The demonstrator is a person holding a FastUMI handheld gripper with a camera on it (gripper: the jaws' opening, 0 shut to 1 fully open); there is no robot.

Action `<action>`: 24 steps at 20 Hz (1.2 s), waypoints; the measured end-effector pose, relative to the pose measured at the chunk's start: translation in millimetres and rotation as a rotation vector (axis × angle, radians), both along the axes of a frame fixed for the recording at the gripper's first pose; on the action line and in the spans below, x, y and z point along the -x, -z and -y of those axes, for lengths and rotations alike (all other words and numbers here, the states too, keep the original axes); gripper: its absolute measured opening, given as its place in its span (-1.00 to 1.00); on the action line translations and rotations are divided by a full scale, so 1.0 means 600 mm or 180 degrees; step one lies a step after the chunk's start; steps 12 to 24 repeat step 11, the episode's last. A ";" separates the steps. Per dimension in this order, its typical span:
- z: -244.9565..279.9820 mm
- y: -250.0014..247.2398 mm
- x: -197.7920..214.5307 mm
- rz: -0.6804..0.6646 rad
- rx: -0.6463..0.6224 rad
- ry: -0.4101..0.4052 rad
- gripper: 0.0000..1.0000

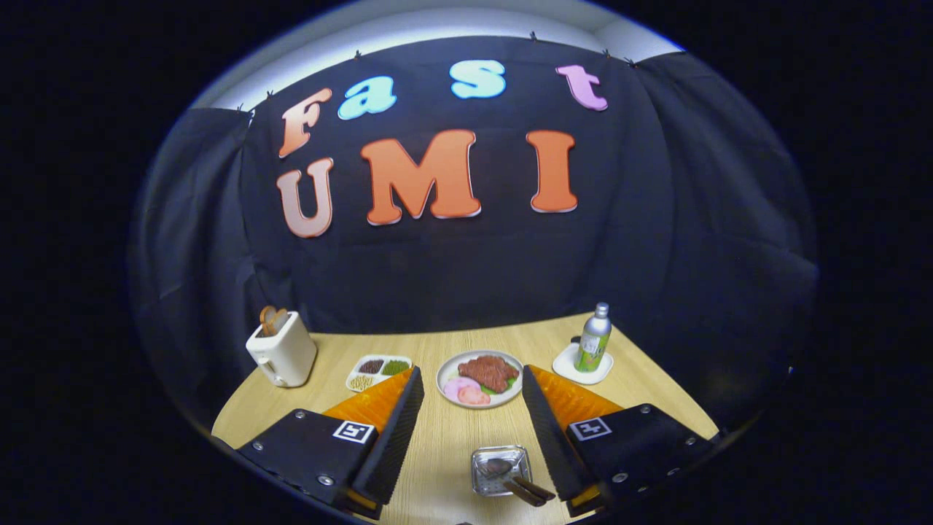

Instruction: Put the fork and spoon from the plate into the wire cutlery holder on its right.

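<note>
1. Nearest the camera: small square metal tray (500, 470) flat on the counter (444, 437), between the two fingers, closer to the right finger.
2. On that tray: spoon (498, 467) and fork (510, 475) lying together, dark handles projecting over the near right corner of the tray, close to the right finger. Contact between handles and finger cannot be told.
3. Jaws (472, 385): spread wide, holding nothing, raised over the counter.
4. Just beyond the fingertips: round plate (445, 378) carrying meat and other food.
5. Left of the plate, near the left fingertip: divided white dish (378, 369) holding green, brown and pale contents.
6. Further left: white toaster (283, 350) with bread in its slots.
7. Right of the plate: upright bottle (593, 339) on a white coaster (565, 363).
</note>
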State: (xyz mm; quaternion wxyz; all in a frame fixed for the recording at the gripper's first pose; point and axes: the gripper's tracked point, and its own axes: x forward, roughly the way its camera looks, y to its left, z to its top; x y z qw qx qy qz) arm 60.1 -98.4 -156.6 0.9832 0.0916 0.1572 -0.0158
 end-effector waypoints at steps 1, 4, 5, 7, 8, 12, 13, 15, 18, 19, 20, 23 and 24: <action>-0.006 -0.014 0.000 0.0050 -0.0017 0.0012 0.67; -0.018 -0.059 -0.013 0.0309 0.0043 0.0016 0.79; -0.013 -0.082 -0.012 0.0432 0.0099 0.0022 0.83; -0.016 -0.115 -0.012 0.0639 0.0206 0.0030 0.83; -0.017 -0.130 -0.013 0.0720 0.0230 0.0043 0.83; -0.027 -0.163 -0.011 0.0938 0.0187 0.0044 0.83; -0.027 -0.163 -0.011 0.0938 0.0187 0.0044 0.83; -0.027 -0.163 -0.011 0.0938 0.0187 0.0044 0.83; -0.027 -0.163 -0.011 0.0938 0.0187 0.0044 0.83; -0.027 -0.163 -0.011 0.0938 0.0187 0.0044 0.83; -0.027 -0.163 -0.011 0.0938 0.0187 0.0044 0.83; -0.027 -0.163 -0.011 0.0938 0.0187 0.0044 0.83; -0.027 -0.163 -0.011 0.0938 0.0187 0.0044 0.83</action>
